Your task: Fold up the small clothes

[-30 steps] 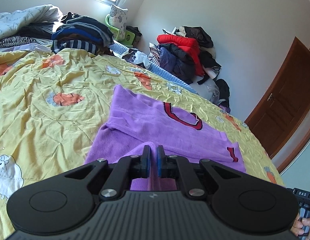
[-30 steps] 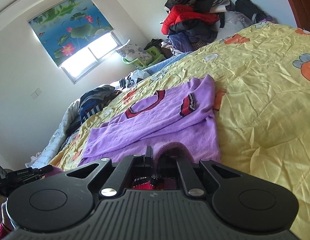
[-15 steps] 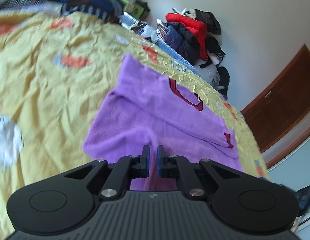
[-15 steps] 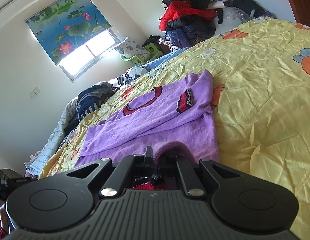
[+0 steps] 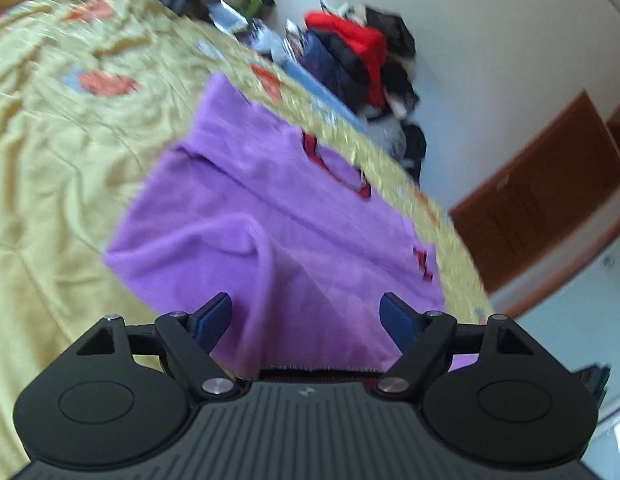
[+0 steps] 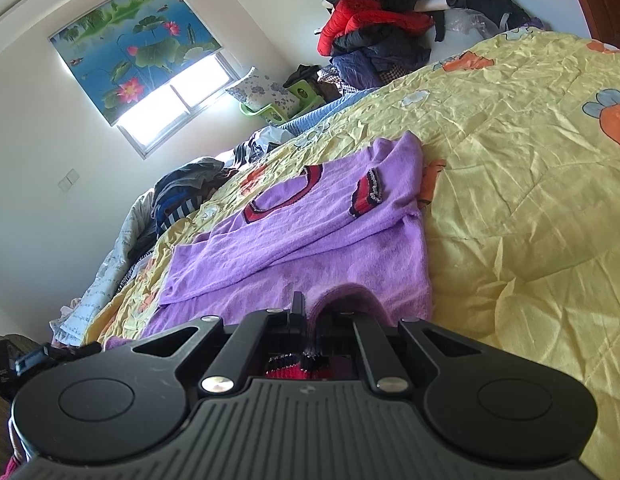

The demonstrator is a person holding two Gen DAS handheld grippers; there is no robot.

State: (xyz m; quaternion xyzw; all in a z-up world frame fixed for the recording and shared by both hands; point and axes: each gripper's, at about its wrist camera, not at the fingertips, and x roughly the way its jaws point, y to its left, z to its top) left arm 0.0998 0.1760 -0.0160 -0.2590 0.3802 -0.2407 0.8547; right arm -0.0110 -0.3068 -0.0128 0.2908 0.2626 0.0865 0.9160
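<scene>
- The purple sweater (image 6: 310,232) lies flat on the yellow bedspread (image 6: 529,168), one sleeve folded across its front.
- The left hand-held gripper (image 5: 308,320) has just been opening; its jaws stand wide, the sweater's near edge lying loose between them, pads clear of it.
- The right hand-held gripper (image 6: 313,320) is clamped narrow on the sweater's near edge, the cloth bunched up there.
</scene>
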